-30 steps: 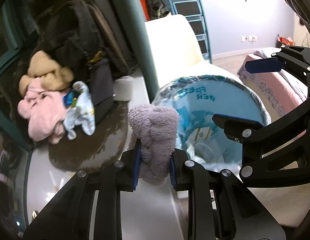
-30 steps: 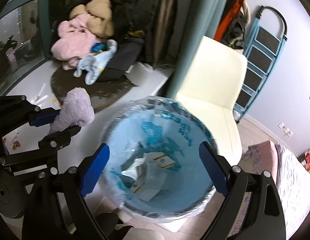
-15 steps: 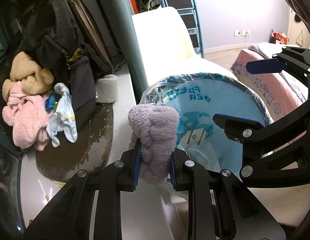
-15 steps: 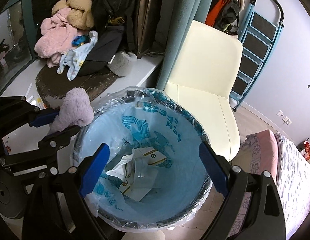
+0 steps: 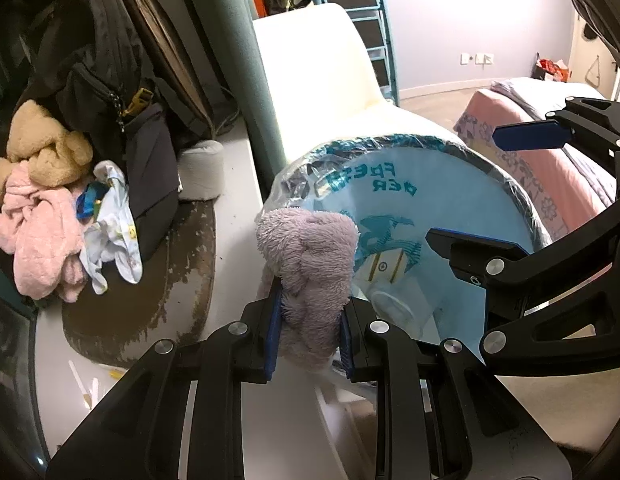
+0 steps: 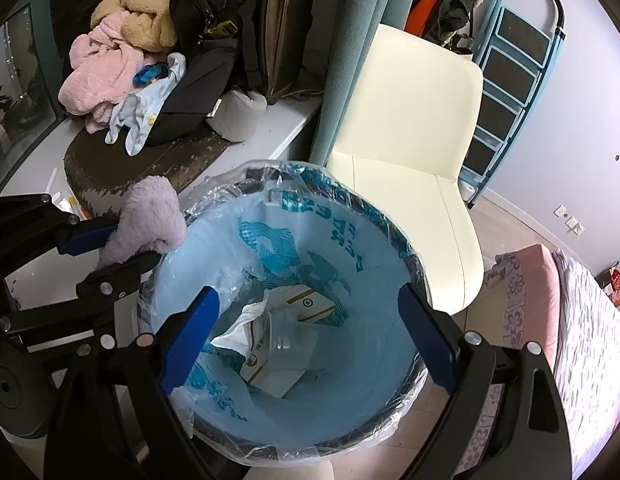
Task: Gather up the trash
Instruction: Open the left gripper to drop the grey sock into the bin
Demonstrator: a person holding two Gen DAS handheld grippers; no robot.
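Observation:
My left gripper (image 5: pixel 310 328) is shut on a fluffy lilac cloth (image 5: pixel 310 264) and holds it at the left rim of the trash bin (image 5: pixel 506 184). From the right wrist view the cloth (image 6: pixel 150 220) sits just outside the bin's rim (image 6: pixel 410 248), held by the left gripper (image 6: pixel 122 240). The bin has a light blue plastic liner (image 6: pixel 310 392) and holds white paper packaging (image 6: pixel 270 344). My right gripper (image 6: pixel 306 340) is open, its jaws spread wide above the bin's mouth. It also shows in the left wrist view (image 5: pixel 498 184).
A cream chair (image 6: pixel 414 148) stands behind the bin. A white ledge (image 5: pixel 238 200) carries a brown mat (image 5: pixel 150 288), pink and tan clothes (image 5: pixel 38 216), a black backpack (image 5: pixel 110 92) and a grey roll (image 5: pixel 200 174). A teal curtain (image 6: pixel 350 60), blue stepladder (image 6: pixel 514 80) and pink bed (image 6: pixel 582 320) surround.
Both grippers have risen and drawn back: the bin now looks lower and farther in the right wrist view. The lilac cloth stays gripped at the bin's left rim.

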